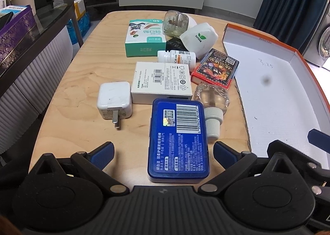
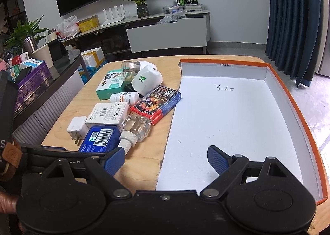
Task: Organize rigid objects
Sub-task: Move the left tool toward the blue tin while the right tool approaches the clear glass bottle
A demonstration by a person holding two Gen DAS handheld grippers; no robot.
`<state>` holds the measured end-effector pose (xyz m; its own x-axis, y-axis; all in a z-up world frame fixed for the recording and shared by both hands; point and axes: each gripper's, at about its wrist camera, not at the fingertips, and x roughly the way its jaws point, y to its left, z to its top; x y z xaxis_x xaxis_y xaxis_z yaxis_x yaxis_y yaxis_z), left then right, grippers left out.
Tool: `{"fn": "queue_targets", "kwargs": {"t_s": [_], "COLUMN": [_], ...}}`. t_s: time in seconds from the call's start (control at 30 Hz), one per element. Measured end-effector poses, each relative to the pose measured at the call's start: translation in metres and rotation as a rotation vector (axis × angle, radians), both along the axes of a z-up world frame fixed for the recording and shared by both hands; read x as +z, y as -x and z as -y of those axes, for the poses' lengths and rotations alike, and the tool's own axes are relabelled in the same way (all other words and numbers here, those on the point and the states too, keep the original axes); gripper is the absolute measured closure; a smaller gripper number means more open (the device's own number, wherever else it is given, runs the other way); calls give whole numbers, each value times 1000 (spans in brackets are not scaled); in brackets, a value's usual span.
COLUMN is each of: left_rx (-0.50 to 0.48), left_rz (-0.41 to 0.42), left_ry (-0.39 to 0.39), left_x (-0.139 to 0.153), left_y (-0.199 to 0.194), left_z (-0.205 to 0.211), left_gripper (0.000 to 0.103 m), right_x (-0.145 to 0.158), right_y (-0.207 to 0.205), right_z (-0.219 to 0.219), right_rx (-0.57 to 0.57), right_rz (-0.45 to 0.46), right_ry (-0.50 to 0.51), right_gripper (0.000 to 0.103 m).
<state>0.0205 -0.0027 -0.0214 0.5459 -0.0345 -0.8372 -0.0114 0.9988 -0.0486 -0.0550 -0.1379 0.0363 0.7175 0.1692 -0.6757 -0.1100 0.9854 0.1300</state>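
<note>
A blue floss tin [image 1: 178,138] lies on the wooden table, between the open fingers of my left gripper [image 1: 164,152]; the pads stand apart from its sides. Beyond it lie a white charger [image 1: 114,101], a white box [image 1: 162,82], a clear bottle with a grey cap [image 1: 213,101], a red card box [image 1: 215,68], a pill bottle [image 1: 177,57], a green box [image 1: 145,38], a white container [image 1: 199,38] and a glass jar [image 1: 175,22]. My right gripper [image 2: 166,157] is open and empty over the near left edge of the white, orange-rimmed tray [image 2: 231,115]. The tin also shows in the right wrist view [image 2: 99,138].
The tray [image 1: 278,90] fills the table's right side. A dark glass-topped counter [image 1: 47,18] with boxes stands to the left. A long cabinet [image 2: 165,33] with plants runs along the back wall. A blue curtain [image 2: 292,18] hangs at the right.
</note>
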Motion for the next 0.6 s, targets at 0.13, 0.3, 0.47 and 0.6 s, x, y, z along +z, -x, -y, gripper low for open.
{"fn": "queue_targets", "kwargs": {"t_s": [0.13, 0.3, 0.47, 0.6], "left_rx": [4, 3, 2, 5], "left_rz": [-2, -5, -4, -8], "left_ry": [2, 1, 2, 3], "left_x": [0, -1, -3, -5], "left_y": [-1, -1, -2, -3], "left_z": [-1, -1, -1, -2], "left_gripper": [0, 0, 0, 0], "right_x": [-1, -1, -2, -2], "right_y": [0, -1, -1, -2], "right_z": [-1, -2, -2, -2], "right_rx": [0, 2, -1, -1], "right_rz": [-2, -3, -7, -9], "right_ry": [1, 5, 3, 4], "right_gripper": [1, 1, 1, 1]}}
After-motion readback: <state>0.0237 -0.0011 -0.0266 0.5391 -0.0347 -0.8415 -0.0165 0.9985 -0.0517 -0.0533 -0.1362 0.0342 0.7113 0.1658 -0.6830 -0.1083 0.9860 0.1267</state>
